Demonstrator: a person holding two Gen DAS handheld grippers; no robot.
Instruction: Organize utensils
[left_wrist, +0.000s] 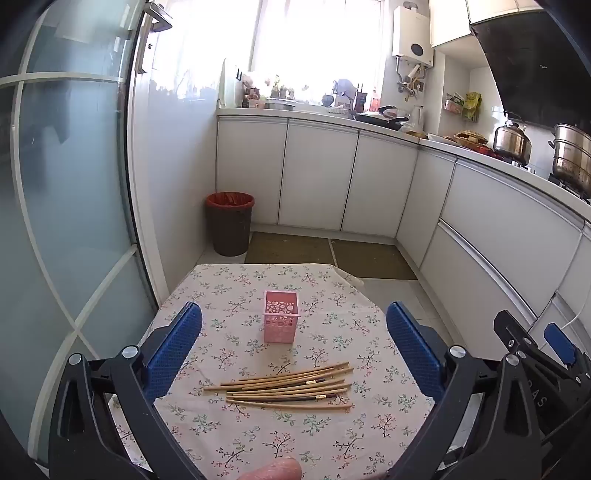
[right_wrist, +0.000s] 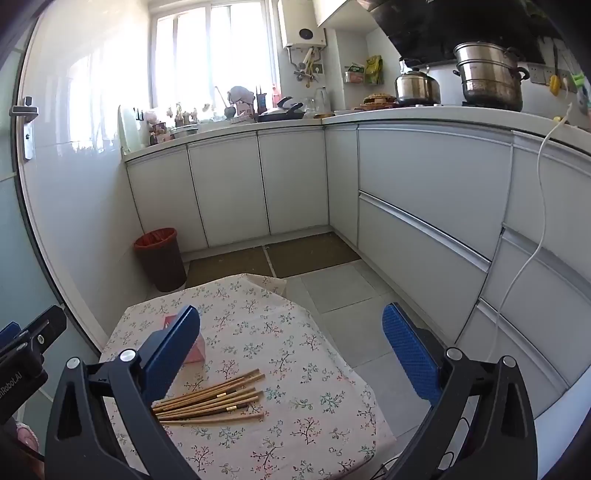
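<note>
A pile of several wooden chopsticks (left_wrist: 284, 386) lies on a small table covered by a floral cloth (left_wrist: 229, 435). Behind them stands an empty pink perforated utensil holder (left_wrist: 280, 316). My left gripper (left_wrist: 293, 325) hovers above the table, open wide, with nothing between its blue pads (left_wrist: 177, 347). In the right wrist view the chopsticks (right_wrist: 214, 402) lie at lower left and the pink holder (right_wrist: 194, 350) is mostly hidden behind the left finger. My right gripper (right_wrist: 291, 332) is open and empty, off to the right of the pile. The right gripper's body (left_wrist: 535, 354) shows at the left view's right edge.
A brown waste bin with a red liner (left_wrist: 229, 223) stands on the floor beyond the table. White cabinets (right_wrist: 424, 206) run along the back and right. Pots (right_wrist: 487, 75) sit on the counter. A glass door (left_wrist: 66, 206) is close on the left. A white cable (right_wrist: 532, 236) hangs down.
</note>
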